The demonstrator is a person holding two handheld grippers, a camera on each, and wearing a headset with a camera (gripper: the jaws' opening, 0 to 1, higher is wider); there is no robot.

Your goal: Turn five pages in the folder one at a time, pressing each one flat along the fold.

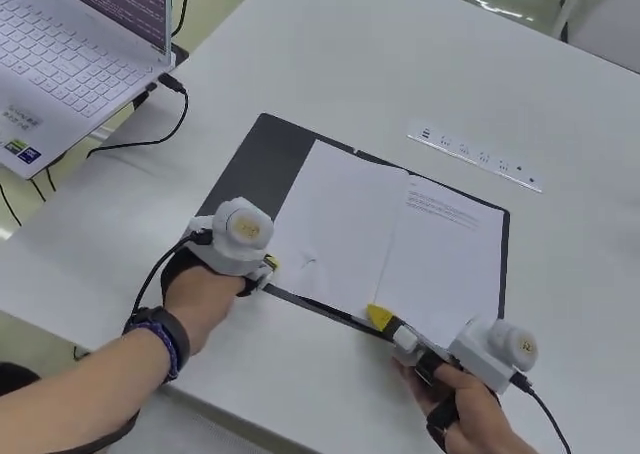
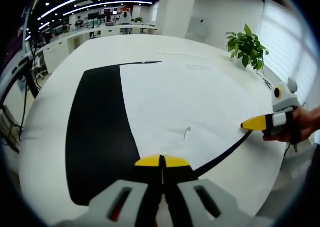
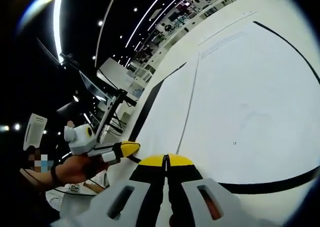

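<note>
Folder (image 1: 255,164) open, right hand-held gripper (image 1: 380,317) at its near edge

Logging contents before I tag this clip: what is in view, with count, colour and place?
table: one, white, under everything
folder: one, black, open on the table
pages: two showing, white, either side of the fold
laptop: one, silvery white, far left
cable: one, black, beside the laptop
power strip: one, white, beyond the folder
plant: one, green, background of left gripper view
left gripper: one, pale grey with yellow tips, shut, at the left page's near corner
right gripper: one, same colours, shut, at the fold's near end
</note>
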